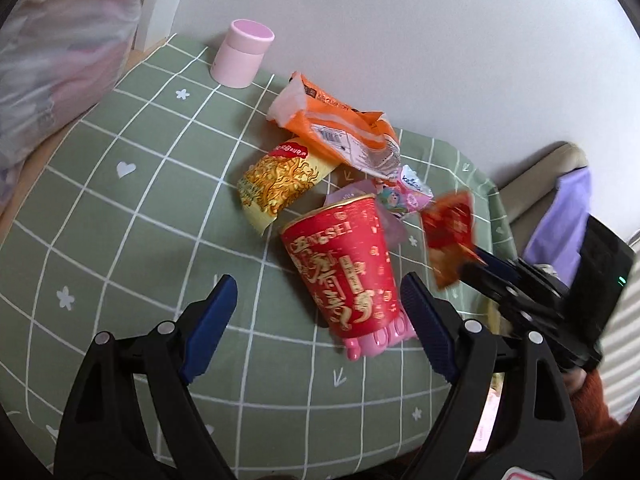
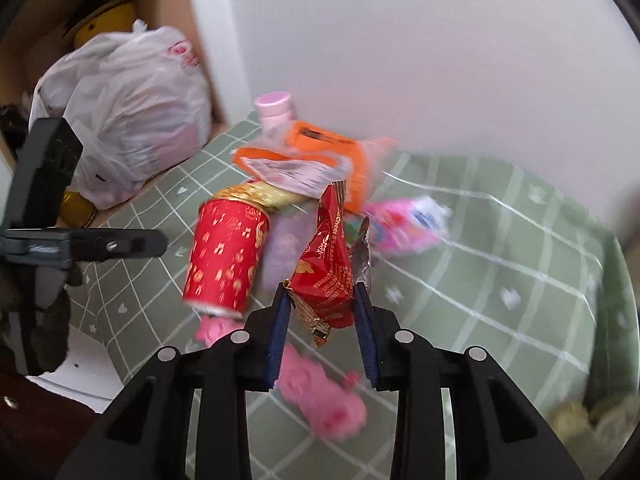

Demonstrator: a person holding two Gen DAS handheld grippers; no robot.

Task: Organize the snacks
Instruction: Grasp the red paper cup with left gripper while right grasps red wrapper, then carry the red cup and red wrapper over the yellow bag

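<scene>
A red paper cup (image 1: pixel 344 264) (image 2: pixel 226 252) lies on its side on the green checked tablecloth (image 1: pixel 120 220), just ahead of my open left gripper (image 1: pixel 320 284), whose fingers stand wide on either side of the cup's base without touching it. My right gripper (image 2: pixel 320 292) (image 1: pixel 476 264) is shut on a red snack packet (image 2: pixel 328 264) (image 1: pixel 450 236), held above the cloth. Behind the cup lie a yellow noodle packet (image 1: pixel 280 184), an orange packet (image 1: pixel 332 120) (image 2: pixel 320 152) and a small pink packet (image 1: pixel 412 192) (image 2: pixel 404 224).
A pink round tub (image 1: pixel 242 54) (image 2: pixel 274 110) stands at the far edge by the white wall. A pink plastic toy (image 1: pixel 376 340) (image 2: pixel 320 392) lies under the cup's base. A white plastic bag (image 2: pixel 132 120) sits in a cardboard box left of the table. A purple cloth (image 1: pixel 560 216) hangs at the right.
</scene>
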